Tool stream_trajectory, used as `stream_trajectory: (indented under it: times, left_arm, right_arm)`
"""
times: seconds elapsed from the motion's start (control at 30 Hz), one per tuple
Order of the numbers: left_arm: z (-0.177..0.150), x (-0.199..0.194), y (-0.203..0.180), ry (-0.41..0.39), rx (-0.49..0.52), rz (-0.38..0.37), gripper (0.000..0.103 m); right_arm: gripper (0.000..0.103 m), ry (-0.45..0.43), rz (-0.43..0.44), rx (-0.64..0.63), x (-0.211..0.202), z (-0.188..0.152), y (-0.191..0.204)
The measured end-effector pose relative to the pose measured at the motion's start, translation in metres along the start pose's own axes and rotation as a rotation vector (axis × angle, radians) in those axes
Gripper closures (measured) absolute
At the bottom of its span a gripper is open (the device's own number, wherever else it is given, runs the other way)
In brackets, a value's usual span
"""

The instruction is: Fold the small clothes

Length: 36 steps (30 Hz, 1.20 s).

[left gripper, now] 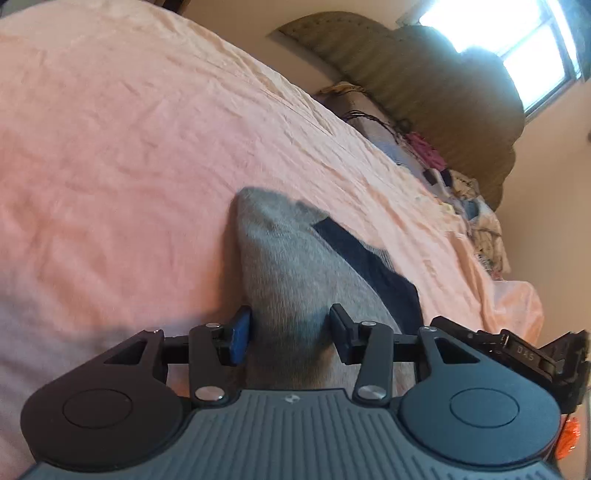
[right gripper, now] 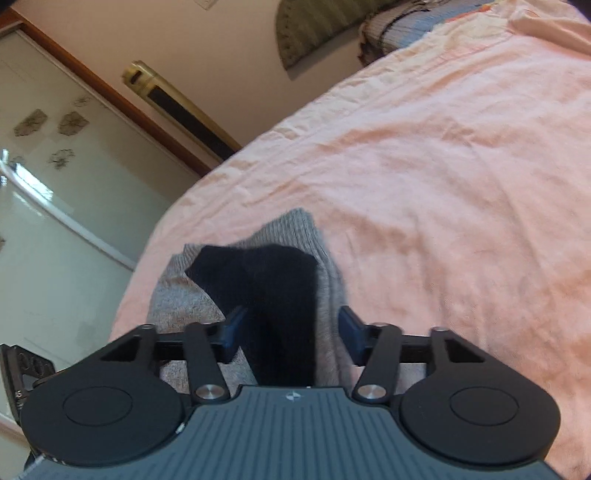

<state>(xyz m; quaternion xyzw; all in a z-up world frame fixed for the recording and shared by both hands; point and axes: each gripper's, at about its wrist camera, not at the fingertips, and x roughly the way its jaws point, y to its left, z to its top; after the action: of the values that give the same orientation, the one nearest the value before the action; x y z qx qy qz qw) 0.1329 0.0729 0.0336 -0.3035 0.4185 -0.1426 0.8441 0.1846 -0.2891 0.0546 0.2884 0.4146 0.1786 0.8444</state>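
Observation:
A grey sock [left gripper: 291, 258] with a dark band [left gripper: 365, 266] lies on the pink bedsheet [left gripper: 129, 147]. It runs back between the fingers of my left gripper [left gripper: 290, 325]. The pads stand beside the fabric, and I see no pinch, so the gripper is open. In the right wrist view the same kind of grey knit [right gripper: 177, 299] has a black part [right gripper: 273, 288] lying over it. My right gripper [right gripper: 291, 321] straddles it, open, with a small gap at each pad. The sock's near end is hidden under both gripper bodies.
An olive padded headboard [left gripper: 424, 74] and a pile of mixed clothes [left gripper: 461, 192] sit at the far end of the bed. A bright window [left gripper: 517, 33] is above. The bed's edge [right gripper: 155, 229] drops beside a glass wardrobe door [right gripper: 55, 184].

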Motion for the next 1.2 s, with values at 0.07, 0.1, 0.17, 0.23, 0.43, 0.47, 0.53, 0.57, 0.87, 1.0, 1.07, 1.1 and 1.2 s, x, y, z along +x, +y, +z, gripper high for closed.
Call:
stream_trajectory:
  times: [0.07, 0.1, 0.17, 0.23, 0.43, 0.47, 0.53, 0.57, 0.87, 1.0, 1.07, 1.1, 1.2]
  left_arm:
    - [-0.020, -0.019, 0.010, 0.015, -0.042, -0.086, 0.047]
    - [-0.031, -0.023, 0.014, 0.031, -0.061, -0.123, 0.045]
    - [-0.055, -0.029, 0.016, 0.066, -0.090, -0.168, 0.037]
    - [-0.075, -0.027, 0.014, 0.100, -0.079, -0.180, 0.037]
    - [-0.084, -0.033, 0.000, 0.102, 0.018, -0.069, 0.090]
    - [-0.085, -0.041, -0.002, 0.094, 0.053, -0.054, 0.090]
    - [-0.088, -0.047, -0.003, 0.094, 0.117, -0.017, 0.089]
    - [-0.093, -0.051, -0.004, 0.082, 0.159, 0.000, 0.085]
    - [-0.173, -0.109, -0.066, -0.188, 0.807, 0.217, 0.029]
    - [-0.174, -0.088, -0.063, -0.145, 0.812, 0.302, 0.042]
    - [-0.168, -0.078, -0.060, -0.137, 0.784, 0.329, 0.059]
    - [-0.166, -0.074, -0.060, -0.139, 0.780, 0.333, 0.068]
    - [-0.162, -0.074, -0.051, -0.141, 0.722, 0.316, 0.096]
  right_arm:
    - [0.037, 0.020, 0.043, 0.002, -0.006, -0.015, -0.002]
    - [0.037, 0.040, 0.071, -0.010, -0.012, -0.023, -0.003]
    - [0.037, 0.079, 0.077, -0.039, -0.026, -0.040, -0.006]
    - [0.037, 0.129, 0.080, -0.041, -0.037, -0.060, -0.012]
    - [0.081, 0.217, 0.123, -0.056, -0.045, -0.097, -0.006]
    - [0.082, 0.203, 0.111, -0.095, -0.050, -0.102, -0.001]
    - [0.082, 0.189, 0.113, -0.124, -0.062, -0.108, 0.003]
    - [0.082, 0.180, 0.106, -0.125, -0.066, -0.110, 0.001]
    - [0.053, -0.002, 0.138, -0.001, -0.119, -0.106, -0.015]
    - [0.054, 0.043, 0.108, -0.092, -0.107, -0.101, 0.006]
    - [0.054, 0.084, 0.077, -0.142, -0.094, -0.103, 0.015]
    - [0.054, 0.106, 0.044, -0.166, -0.085, -0.105, 0.018]
    - [0.085, 0.151, -0.002, -0.228, -0.070, -0.112, 0.027]
